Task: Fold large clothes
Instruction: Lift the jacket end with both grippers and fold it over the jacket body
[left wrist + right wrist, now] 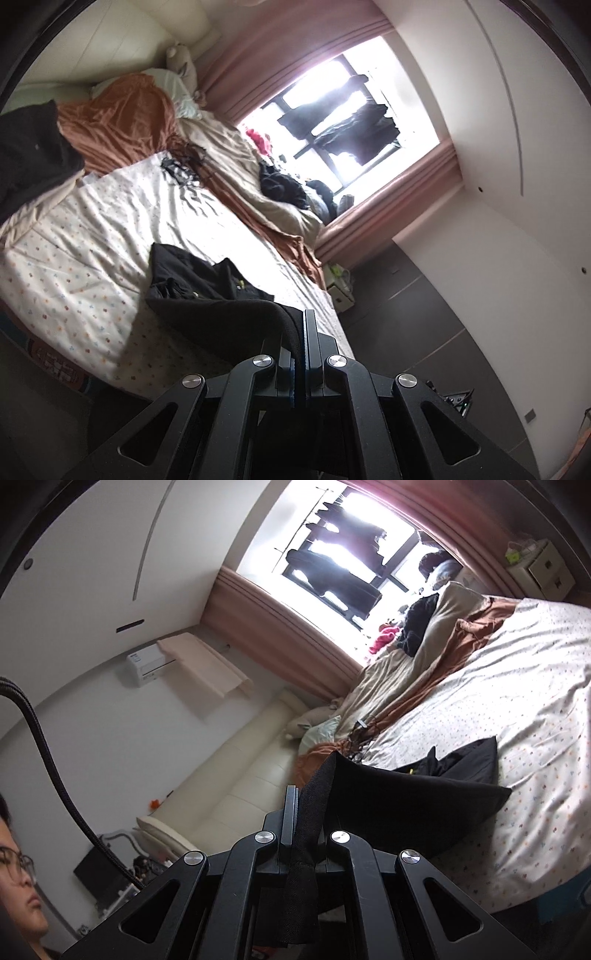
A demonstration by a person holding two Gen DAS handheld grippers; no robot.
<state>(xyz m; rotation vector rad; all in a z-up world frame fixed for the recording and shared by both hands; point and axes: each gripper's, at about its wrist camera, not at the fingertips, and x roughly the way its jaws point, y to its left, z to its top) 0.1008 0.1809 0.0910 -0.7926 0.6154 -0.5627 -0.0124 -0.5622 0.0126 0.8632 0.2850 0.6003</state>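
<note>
The black garment (207, 295) is one piece of matte, soft fabric, partly lifted from the bed (92, 258) and partly lying crumpled on the sheet near the bed's foot edge; a small yellow mark shows on it, too small to read. The left gripper (305, 325) has its jaws closed on a thick rolled edge of the garment, and the right gripper (295, 805) has its jaws closed on a flat hem with a visible weave, which hangs down between the black metal links. Between the two grips the cloth stretches like a dark sheet above the mattress. The bed sheet is white with many small coloured dots and is wrinkled. Along the bed's window-side edge lie an orange blanket (122, 118) and a beige quilt (236, 170), both bunched, and a second black cloth (280, 184) sits on the quilt. A dark pile (33, 155) rests at the opposite edge of the bed. One white pillow (173, 88) lies at the head corner. Pink curtains (295, 48) frame one bright window (351, 110), where dark clothes hang. One air conditioner (147, 664) is on the white wall; its label is not readable.
</note>
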